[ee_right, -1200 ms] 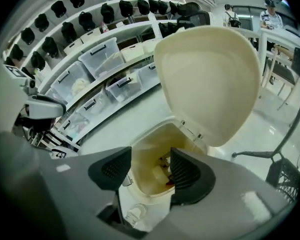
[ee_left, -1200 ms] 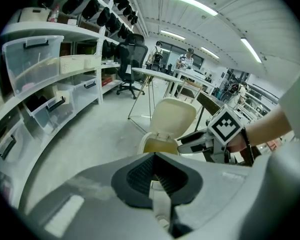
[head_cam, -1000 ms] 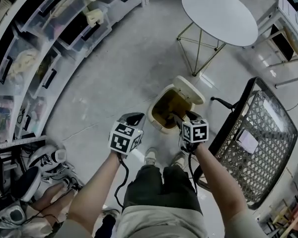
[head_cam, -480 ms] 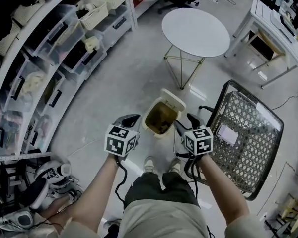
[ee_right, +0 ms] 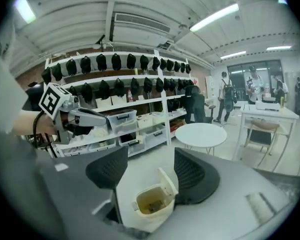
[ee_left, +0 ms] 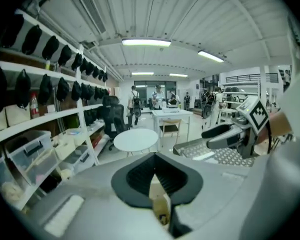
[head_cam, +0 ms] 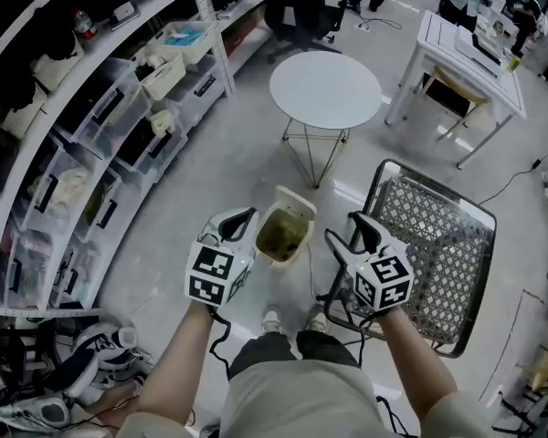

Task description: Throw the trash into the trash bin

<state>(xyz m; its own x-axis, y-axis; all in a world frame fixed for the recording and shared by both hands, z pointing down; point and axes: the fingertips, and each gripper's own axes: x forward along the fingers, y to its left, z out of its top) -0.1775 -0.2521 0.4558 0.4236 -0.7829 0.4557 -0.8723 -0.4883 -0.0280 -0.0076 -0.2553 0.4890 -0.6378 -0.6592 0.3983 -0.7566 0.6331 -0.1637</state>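
The cream trash bin (head_cam: 293,215) stands on the grey floor with its lid flipped open and brownish trash (head_cam: 279,236) inside. Both grippers hang high above it, one at each side. My left gripper (head_cam: 240,219) is left of the bin; its black pads meet at the tips with nothing between them, and only a sliver of the bin (ee_left: 158,188) shows through. My right gripper (head_cam: 344,227) is right of the bin, its jaws apart and opening, empty. In the right gripper view the bin (ee_right: 152,204) shows far below between the right gripper's (ee_right: 150,156) pads.
A round white table (head_cam: 326,89) on thin gold legs stands beyond the bin. A black mesh chair (head_cam: 434,245) is close on the right. Shelves with plastic boxes (head_cam: 100,135) curve along the left. A white desk (head_cam: 466,53) stands at the back right.
Both grippers have risen well above the bin, which now looks smaller and farther below. The right jaws have spread wider. The head view takes in more of the room.
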